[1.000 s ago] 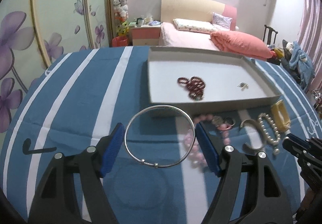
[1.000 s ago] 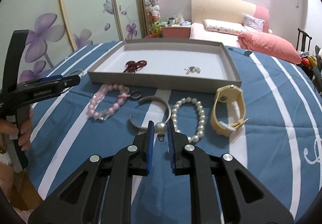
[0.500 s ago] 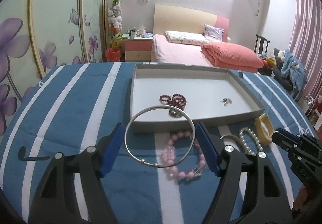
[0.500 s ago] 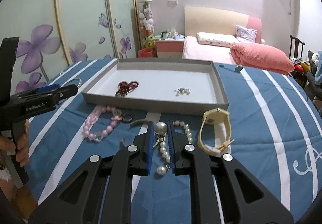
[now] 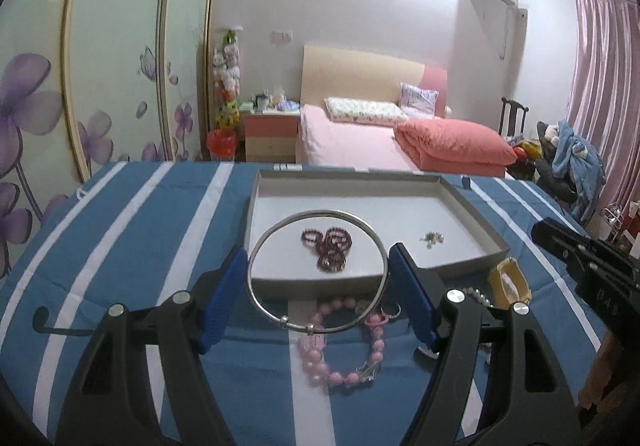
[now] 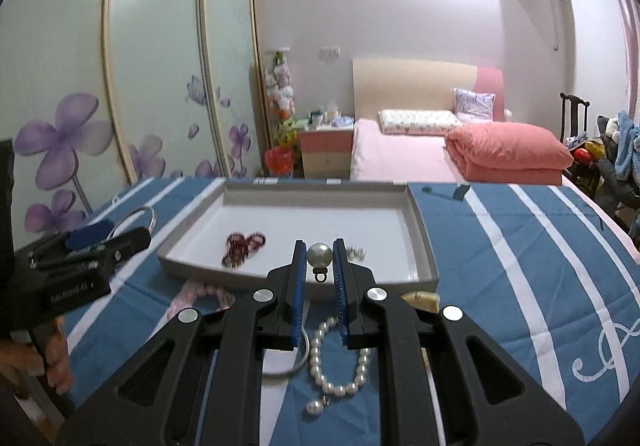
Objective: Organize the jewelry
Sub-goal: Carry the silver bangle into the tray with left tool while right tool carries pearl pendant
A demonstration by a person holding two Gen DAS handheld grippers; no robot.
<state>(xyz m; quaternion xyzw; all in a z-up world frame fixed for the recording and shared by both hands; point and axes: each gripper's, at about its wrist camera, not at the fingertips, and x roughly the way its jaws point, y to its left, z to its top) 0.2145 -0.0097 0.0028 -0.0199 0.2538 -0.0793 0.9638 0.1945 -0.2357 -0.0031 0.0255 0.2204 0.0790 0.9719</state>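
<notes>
Since half a second ago both views have lifted: the grey tray [image 5: 476,224] now sits lower and nearer in each frame, and the bedroom fills more of the upper part. The left gripper [image 5: 318,272] still clamps the silver bangle [image 5: 264,246] across its width between the blue pads [image 5: 224,298], the ring upright and now framed over the tray's near wall, with the dark red bead bracelet [image 5: 328,244] on the tray floor showing through it. The right gripper [image 6: 319,266] is closed on a pearl earring [image 6: 319,254], the pearl pinched between the pads with its small ring hanging below, held above the tray's near edge (earlier it hung over the cloth short of the tray). A small silver cluster [image 5: 432,238] lies well apart from the red beads, leaving bare white floor across the far half of the tray. On the blue striped cloth [image 5: 132,230] in front of the near wall lie the pink bead bracelet [image 5: 320,362], the pearl bracelet [image 6: 340,370] with a loose pearl earring [image 6: 314,406] just beside it, and a yellow watch [image 5: 510,282] near the tray's right corner. Left of the tray the cloth is open.
</notes>
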